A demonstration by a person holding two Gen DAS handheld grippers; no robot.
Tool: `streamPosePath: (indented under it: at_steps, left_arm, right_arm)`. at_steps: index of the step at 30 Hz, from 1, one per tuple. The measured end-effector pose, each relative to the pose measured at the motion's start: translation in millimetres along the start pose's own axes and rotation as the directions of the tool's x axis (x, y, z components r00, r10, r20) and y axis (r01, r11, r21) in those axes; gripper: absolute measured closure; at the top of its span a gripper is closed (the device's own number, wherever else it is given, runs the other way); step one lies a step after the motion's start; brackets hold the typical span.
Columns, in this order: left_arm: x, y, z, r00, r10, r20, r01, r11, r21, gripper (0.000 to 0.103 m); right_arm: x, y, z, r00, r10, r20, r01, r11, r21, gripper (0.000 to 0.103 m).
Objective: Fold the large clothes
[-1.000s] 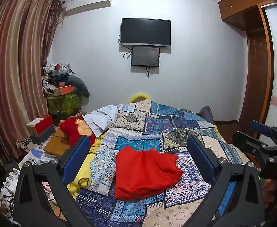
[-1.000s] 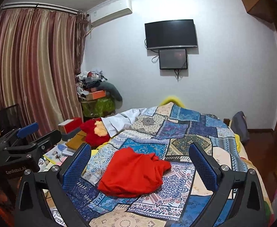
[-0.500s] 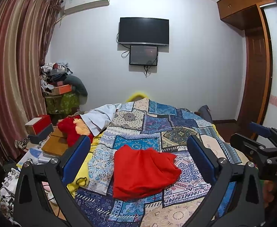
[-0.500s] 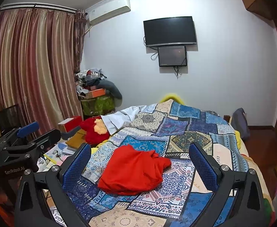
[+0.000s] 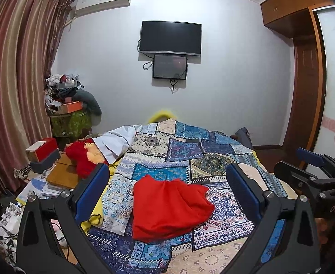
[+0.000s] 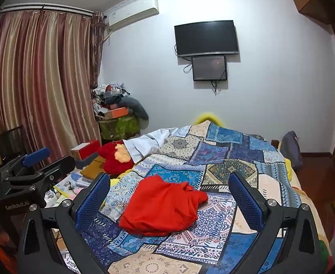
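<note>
A patchwork bedspread (image 5: 190,150) stretches ahead of both tools. On it, a crumpled red garment (image 5: 167,207) lies framed between the spread fingers of the left gripper (image 5: 167,191) and the right gripper (image 6: 169,196), both wide apart, holding nothing, above the cloth.

White lettering "GenRobot.AI" stands on the black body of the left tool (image 6: 33,157), seen at the left edge of the right wrist view. The letters "DAS" stand on the black body of the right tool (image 5: 313,162), the rest cut off. Partial capitals on the bedspread (image 6: 224,150) edge cannot be read whole.
</note>
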State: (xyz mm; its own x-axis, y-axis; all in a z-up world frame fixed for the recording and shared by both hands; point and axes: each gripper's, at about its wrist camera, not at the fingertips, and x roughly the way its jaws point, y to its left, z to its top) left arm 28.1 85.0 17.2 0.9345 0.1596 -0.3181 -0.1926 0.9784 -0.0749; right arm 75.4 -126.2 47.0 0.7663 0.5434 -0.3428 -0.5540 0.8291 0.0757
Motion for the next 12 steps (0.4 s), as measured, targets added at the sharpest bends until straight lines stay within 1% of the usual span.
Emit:
streamPosePath:
  at_steps: [12]
  left_arm:
    - [-0.6,-3.0,0.5,1.0,-0.01,0.004,0.01,1.0,0.004,0.0]
  right_arm:
    - [-2.7,-0.8,0.6,1.0,0.01,0.002,-0.01,1.0,0.002,0.0]
